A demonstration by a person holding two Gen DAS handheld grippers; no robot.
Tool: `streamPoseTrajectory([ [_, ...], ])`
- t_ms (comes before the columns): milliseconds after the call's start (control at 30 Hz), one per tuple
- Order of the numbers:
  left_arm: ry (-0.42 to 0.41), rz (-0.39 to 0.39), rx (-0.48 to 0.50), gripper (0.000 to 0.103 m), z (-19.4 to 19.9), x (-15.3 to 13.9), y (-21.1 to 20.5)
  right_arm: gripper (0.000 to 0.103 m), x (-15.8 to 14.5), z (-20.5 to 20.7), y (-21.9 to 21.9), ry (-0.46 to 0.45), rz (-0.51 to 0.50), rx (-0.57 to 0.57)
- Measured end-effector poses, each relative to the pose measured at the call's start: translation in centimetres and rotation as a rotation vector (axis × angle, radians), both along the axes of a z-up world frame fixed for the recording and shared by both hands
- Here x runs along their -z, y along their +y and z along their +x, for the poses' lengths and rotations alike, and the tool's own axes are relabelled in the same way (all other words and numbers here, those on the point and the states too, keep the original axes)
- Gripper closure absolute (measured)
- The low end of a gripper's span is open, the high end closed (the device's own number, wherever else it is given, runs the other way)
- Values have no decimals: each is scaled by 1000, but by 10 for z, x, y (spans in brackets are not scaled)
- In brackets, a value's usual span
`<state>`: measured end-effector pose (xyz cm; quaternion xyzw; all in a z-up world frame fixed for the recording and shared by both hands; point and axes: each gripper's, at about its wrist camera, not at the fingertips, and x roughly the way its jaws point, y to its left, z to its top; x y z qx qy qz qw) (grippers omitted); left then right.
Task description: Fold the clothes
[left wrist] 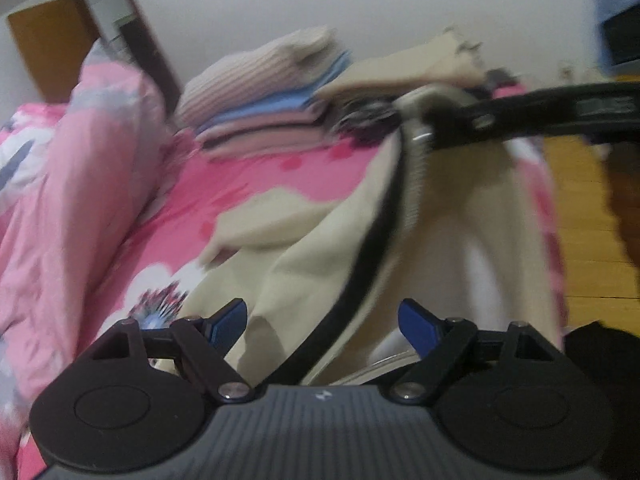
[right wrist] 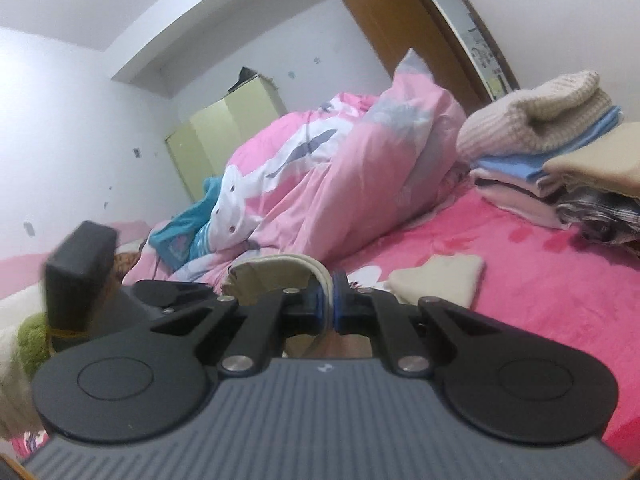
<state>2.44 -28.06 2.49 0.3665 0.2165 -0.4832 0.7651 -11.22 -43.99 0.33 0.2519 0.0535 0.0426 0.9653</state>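
A stack of folded clothes (left wrist: 276, 100) already sits at upper centre of the bed (left wrist: 256, 184). The right gripper (right wrist: 332, 300) is clenched on the cream garment's (left wrist: 320, 248) ribbed edge; the left gripper (left wrist: 320, 320) hangs released above it, folding barely begun

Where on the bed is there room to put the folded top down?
There is bare pink sheet between the cream top, the rumpled pink quilt and the pile of folded clothes. It is crowded along the quilt and at the pile. The right gripper is pinching the cream top's edge.
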Motion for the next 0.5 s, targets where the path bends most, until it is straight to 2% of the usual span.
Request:
streamPoseTrajectory([
  [67, -27, 5, 19, 19, -3, 2, -6, 100, 4, 3, -9, -11, 57, -32],
  [167, -91, 43, -50, 22, 4, 10, -22, 100, 5, -2, -5, -36, 56, -50],
  [233, -87, 26, -84, 26, 12, 10, -27, 100, 5, -7, -3, -58, 67, -64],
  [333, -90, 7, -93, 48, 18, 12, -36, 100, 7, -14, -2, -88, 100, -91],
  [400, -83, -8, -102, 85, 19, 15, -41, 99, 10, -14, -4, -93, 120, -101],
  [433, -62, -24, -116, 90, 21, 13, -42, 99, 12, -15, -5, -92, 131, -100],
  [500, -34, -86, -152, 93, 25, 5, -39, 96, 17, -18, -9, -82, 175, -88],
])
